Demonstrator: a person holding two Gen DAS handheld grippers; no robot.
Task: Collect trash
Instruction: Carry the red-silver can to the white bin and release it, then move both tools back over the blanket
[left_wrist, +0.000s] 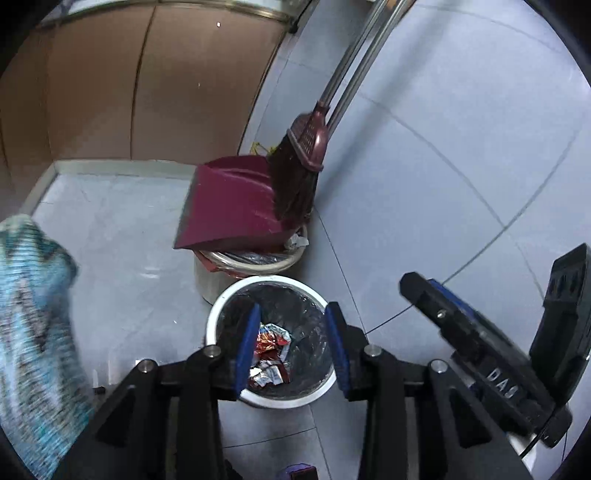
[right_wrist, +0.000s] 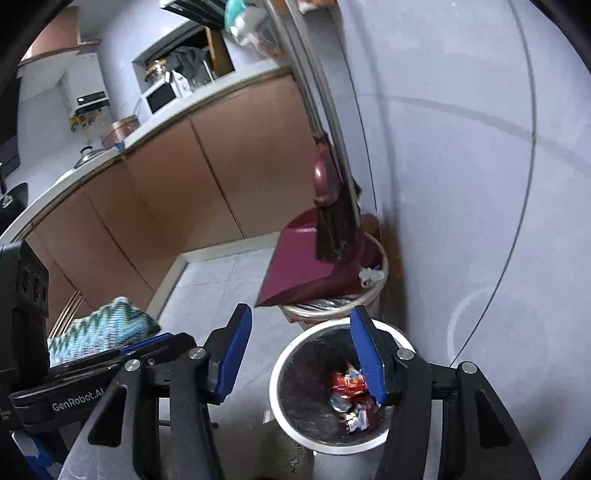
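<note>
A white trash bin (left_wrist: 221, 310) with a black liner stands on the tiled floor and holds red and silver snack wrappers (left_wrist: 271, 354). My left gripper (left_wrist: 293, 345) hangs open and empty right above the bin's mouth. In the right wrist view the same bin (right_wrist: 277, 373) and wrappers (right_wrist: 351, 391) lie below my right gripper (right_wrist: 301, 354), which is open and empty, its right finger over the bin. The right gripper's body shows in the left wrist view (left_wrist: 491, 354).
A second bin (left_wrist: 207, 280) behind carries a maroon dustpan (left_wrist: 229, 203) and a broom (left_wrist: 295, 177) leaning on the tiled wall. Brown cabinets (right_wrist: 166, 206) run along the left. A blue-green knitted cloth (left_wrist: 33, 317) is at the left.
</note>
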